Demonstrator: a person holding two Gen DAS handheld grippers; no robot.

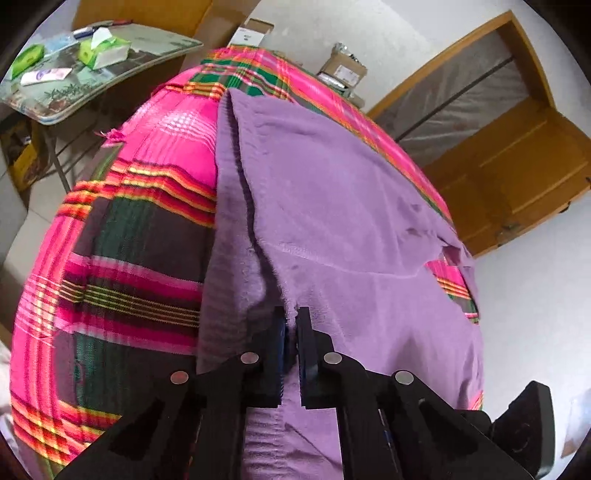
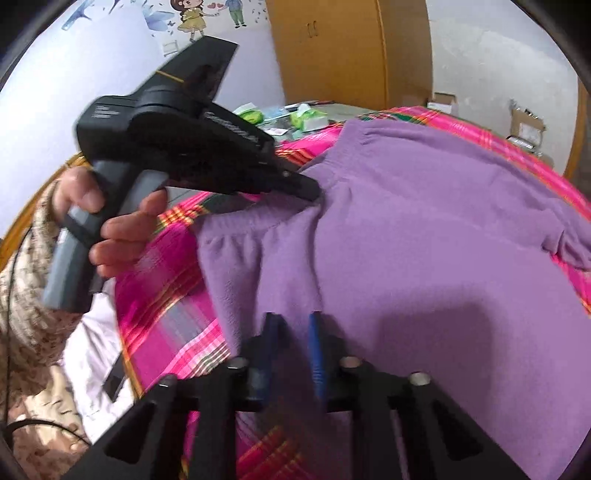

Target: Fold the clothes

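on a pink, green and orange plaid bedspread [image 1: 122,229] lies a purple fleece garment [image 1: 332,221], spread across most of the cover, with a stitched seam running across it and one edge doubled over along its left side in the left wrist view. the left gripper [image 1: 291,325] has its jaws drawn close together on a raised ridge of that purple fabric, pinching a fold of it between the dark pads. from the right wrist view the same tool appears at upper left, held in the person's left hand [image 2: 122,229], its tip buried in a puckered gather of the garment; raised lettering runs along its black body but is too blurred to read. the right gripper [image 2: 293,325] hovers low over the near part of the garment with its blue-lined jaws set a narrow gap apart, nothing visibly between them. behind the bed stands a glass-topped side table [image 1: 155,51] carrying a green tissue pack [image 1: 105,50] and small packets whose print cannot be made out. cardboard boxes [image 1: 341,68] with unreadable labels sit against the white wall, and a wooden door [image 1: 517,166] is at right. cartoon wall stickers [image 2: 195,16] show in the right wrist view.
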